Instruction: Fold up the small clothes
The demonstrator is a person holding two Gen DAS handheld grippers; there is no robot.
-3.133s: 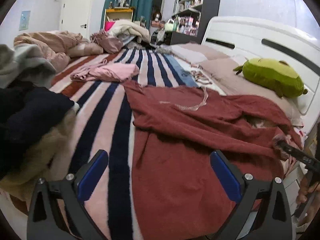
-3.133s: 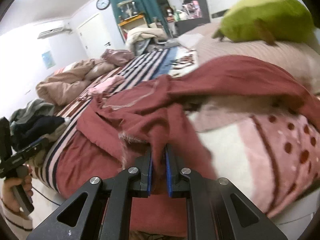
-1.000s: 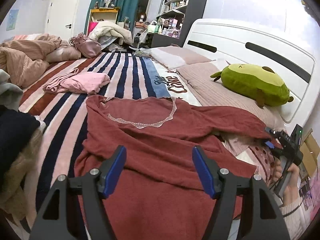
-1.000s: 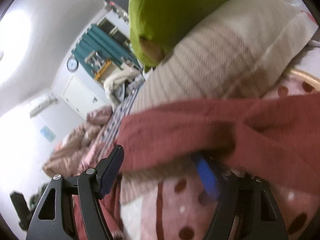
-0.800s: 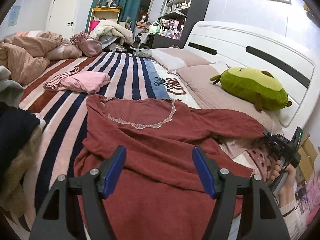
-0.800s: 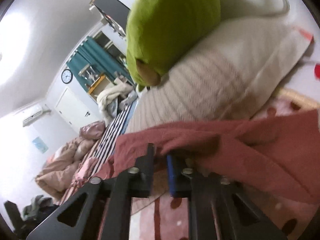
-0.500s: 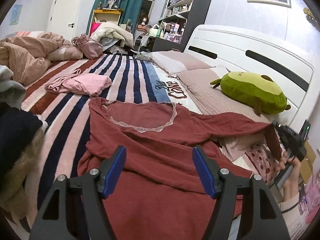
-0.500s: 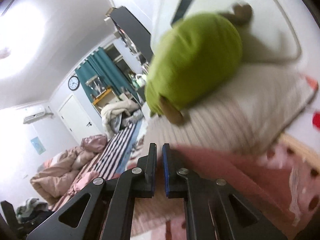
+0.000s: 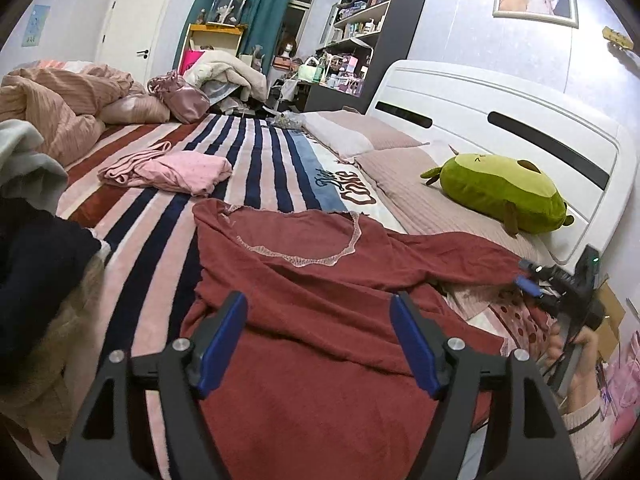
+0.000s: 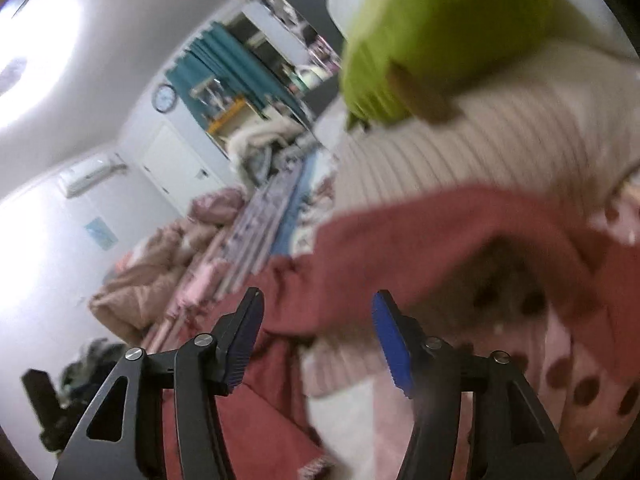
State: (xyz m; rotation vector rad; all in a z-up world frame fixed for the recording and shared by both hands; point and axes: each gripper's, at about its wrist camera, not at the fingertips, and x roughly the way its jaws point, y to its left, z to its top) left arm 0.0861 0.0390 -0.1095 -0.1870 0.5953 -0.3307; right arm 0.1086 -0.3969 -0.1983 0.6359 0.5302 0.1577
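Fingers (image 9: 416,342) spread, red top (image 9: 320,280) beneath, plush (image 9: 500,192) beyond

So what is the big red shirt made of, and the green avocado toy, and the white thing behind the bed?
The red shirt looks like soft matte knit, probably cotton: it wrinkles and drapes, with a lace-like neckline. The avocado toy seems to be fuzzy plush fabric, stuffed and rounded. The headboard looks hard and smooth with a slight sheen, maybe painted wood or plastic; I cannot tell which.
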